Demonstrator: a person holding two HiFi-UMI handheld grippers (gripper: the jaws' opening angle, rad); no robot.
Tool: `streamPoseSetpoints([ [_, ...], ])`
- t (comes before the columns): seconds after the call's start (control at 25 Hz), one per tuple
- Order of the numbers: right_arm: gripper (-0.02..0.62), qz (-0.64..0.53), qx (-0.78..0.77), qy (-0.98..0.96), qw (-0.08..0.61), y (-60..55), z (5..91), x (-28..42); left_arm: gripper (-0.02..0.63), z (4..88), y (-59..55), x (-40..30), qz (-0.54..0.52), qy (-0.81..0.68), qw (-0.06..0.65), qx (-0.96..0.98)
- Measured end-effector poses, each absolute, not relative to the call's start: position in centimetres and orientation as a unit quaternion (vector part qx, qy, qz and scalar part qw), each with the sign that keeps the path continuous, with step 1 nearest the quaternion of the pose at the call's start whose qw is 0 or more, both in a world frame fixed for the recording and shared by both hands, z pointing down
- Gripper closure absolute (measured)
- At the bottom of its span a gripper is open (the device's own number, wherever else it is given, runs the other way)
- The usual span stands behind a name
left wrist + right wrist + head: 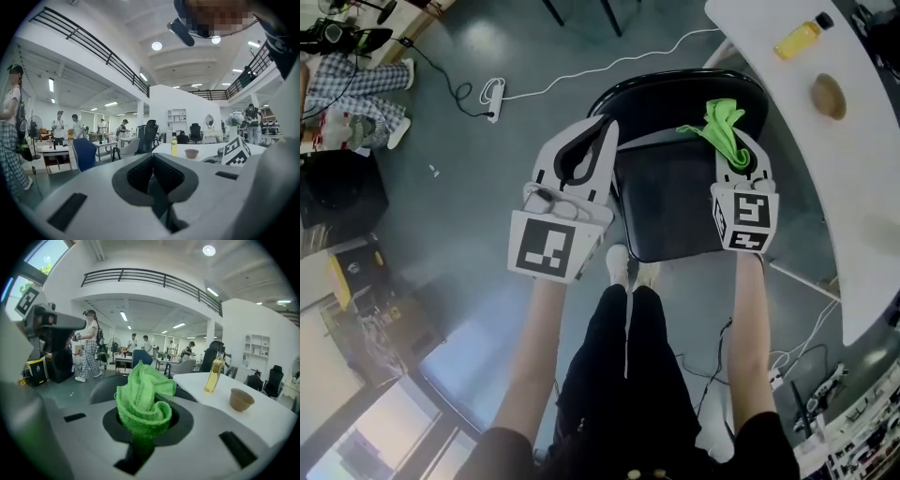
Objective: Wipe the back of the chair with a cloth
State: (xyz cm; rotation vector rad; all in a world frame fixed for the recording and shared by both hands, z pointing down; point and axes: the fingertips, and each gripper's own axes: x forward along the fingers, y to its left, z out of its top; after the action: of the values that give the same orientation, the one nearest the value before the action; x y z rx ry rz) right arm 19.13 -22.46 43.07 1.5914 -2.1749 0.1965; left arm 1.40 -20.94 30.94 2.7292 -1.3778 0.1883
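The right claw (734,150) clamps cloth (721,122); left claw (598,133) closed, empty. Press cloth flat against chair (675,89) back, sweeping evenly.

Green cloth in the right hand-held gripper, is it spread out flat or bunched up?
Bunched up. The green cloth sits crumpled in folds between the jaws of the right hand-held gripper.
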Motion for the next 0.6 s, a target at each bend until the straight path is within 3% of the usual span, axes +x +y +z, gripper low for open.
streamPoseSetpoints([
  [0.6, 0.552, 0.013, 0.585, -0.805, 0.091, -15.5, 22.2, 16.9, 0.600, 18.8, -17.5, 2.4, 0.004, -0.449, 0.024, 0.893],
])
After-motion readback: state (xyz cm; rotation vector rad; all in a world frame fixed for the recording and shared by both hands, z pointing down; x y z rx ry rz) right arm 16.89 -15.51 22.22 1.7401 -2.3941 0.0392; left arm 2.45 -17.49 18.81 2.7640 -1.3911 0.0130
